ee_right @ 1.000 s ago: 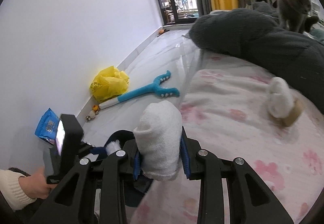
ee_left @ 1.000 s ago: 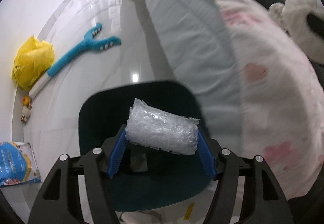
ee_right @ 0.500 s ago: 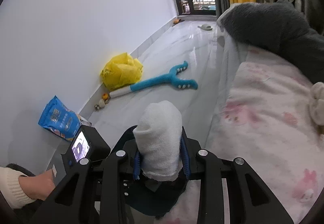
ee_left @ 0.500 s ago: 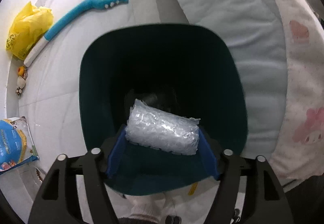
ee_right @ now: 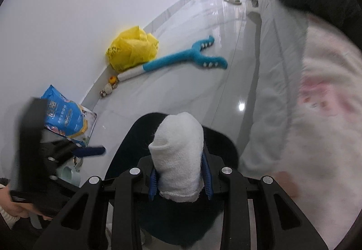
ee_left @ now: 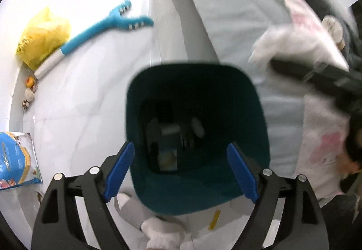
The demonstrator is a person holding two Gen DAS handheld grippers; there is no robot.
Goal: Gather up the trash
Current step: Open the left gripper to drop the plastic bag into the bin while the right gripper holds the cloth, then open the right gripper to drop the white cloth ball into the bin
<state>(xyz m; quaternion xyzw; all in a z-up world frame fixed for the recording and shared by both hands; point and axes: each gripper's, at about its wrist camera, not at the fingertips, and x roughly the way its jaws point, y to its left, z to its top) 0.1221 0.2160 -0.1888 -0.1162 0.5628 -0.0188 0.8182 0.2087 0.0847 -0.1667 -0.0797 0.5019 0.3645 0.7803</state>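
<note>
A dark teal trash bin [ee_left: 260, 128] stands on the floor beside the bed; it also shows in the right wrist view [ee_right: 126, 143]. My left gripper [ee_left: 181, 170] is open and empty, right above the bin's mouth. Dim pieces of trash lie at the bin's bottom [ee_left: 172, 137]. My right gripper [ee_right: 179, 176] is shut on a rolled white cloth wad [ee_right: 178, 152] and holds it above the bin. The right gripper shows blurred at the right of the left wrist view [ee_left: 316, 76].
The bed with a pink-printed cover [ee_right: 316, 114] runs along the right. On the floor by the wall lie a yellow bag [ee_right: 132, 48], a blue toy [ee_right: 187, 59], small balls [ee_right: 108, 88] and a blue pet-food bag [ee_right: 65, 114].
My left gripper has opened and the bubble-wrap roll it held is gone from its fingers. My right gripper has moved with the cloth wad over the bin.
</note>
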